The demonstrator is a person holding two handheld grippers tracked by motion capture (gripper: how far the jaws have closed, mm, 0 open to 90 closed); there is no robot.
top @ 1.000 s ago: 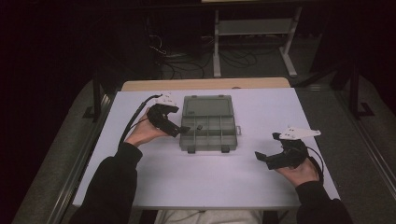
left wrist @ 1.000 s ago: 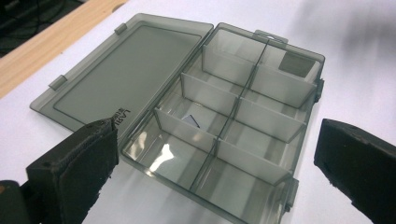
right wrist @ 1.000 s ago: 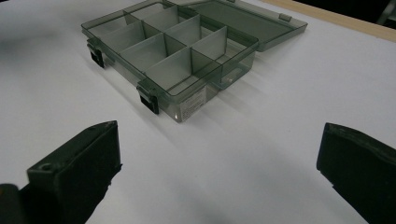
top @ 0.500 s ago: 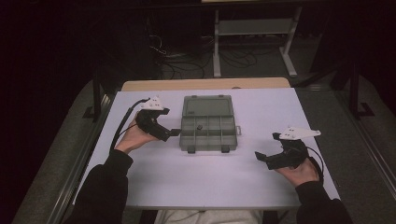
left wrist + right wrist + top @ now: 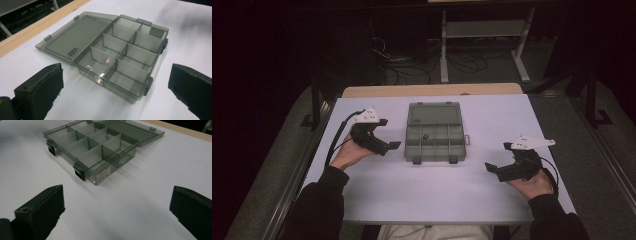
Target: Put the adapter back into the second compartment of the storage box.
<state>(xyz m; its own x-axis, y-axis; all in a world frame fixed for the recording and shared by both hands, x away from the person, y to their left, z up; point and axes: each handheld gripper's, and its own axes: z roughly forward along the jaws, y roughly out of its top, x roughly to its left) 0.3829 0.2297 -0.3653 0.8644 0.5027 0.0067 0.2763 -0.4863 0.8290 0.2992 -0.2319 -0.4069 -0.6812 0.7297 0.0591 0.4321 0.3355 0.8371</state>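
The room is dark; most of the upper frame in the high view falls into near-black shadow. The bench (image 5: 492,200) fills the middle, its top covered by a pale white sheet, with a strip of light wood (image 5: 432,90) showing along the far edge. Grey carpeted floor (image 5: 607,165) runs down both sides of the frame. Beyond the bench, at upper centre, a tangle of dark cables (image 5: 412,60) lies on the floor. At upper right of centre stands a light metal stand (image 5: 482,35) with a low shelf and two legs. Dark frame posts rise at the left (image 5: 315,102) and right (image 5: 593,95) of the bench.
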